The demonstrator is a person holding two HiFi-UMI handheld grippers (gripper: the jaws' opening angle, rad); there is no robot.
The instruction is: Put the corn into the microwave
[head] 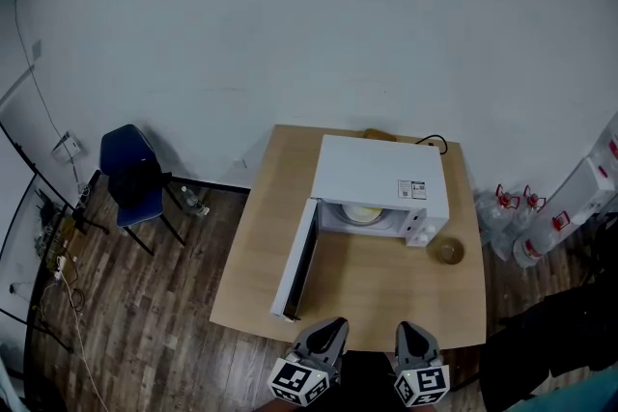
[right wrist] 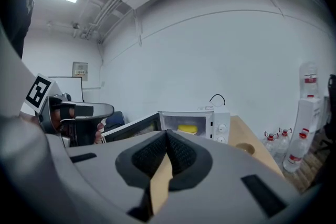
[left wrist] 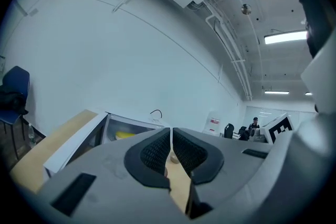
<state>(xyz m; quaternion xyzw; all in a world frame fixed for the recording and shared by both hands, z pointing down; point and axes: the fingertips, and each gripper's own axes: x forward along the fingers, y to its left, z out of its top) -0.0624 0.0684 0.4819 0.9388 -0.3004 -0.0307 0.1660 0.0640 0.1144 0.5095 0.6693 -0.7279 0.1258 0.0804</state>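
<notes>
The white microwave (head: pixel 381 178) stands on the wooden table (head: pixel 261 236) with its door (head: pixel 297 260) swung open to the left. Inside it, the yellow corn (head: pixel 364 212) lies on a pale plate. The corn (left wrist: pixel 125 135) shows in the open cavity in the left gripper view, and again as the corn (right wrist: pixel 187 128) in the right gripper view. My left gripper (head: pixel 333 325) and right gripper (head: pixel 410 329) hang side by side at the table's near edge, well short of the microwave. The left gripper (left wrist: pixel 171 152) is shut with nothing in it, and so is the right gripper (right wrist: pixel 167 152).
A small round bowl (head: pixel 446 251) sits on the table right of the microwave. A blue chair (head: pixel 130 174) stands on the floor to the left. Water bottles (head: pixel 507 203) stand on the floor to the right. A black cable (head: pixel 435 143) runs behind the microwave.
</notes>
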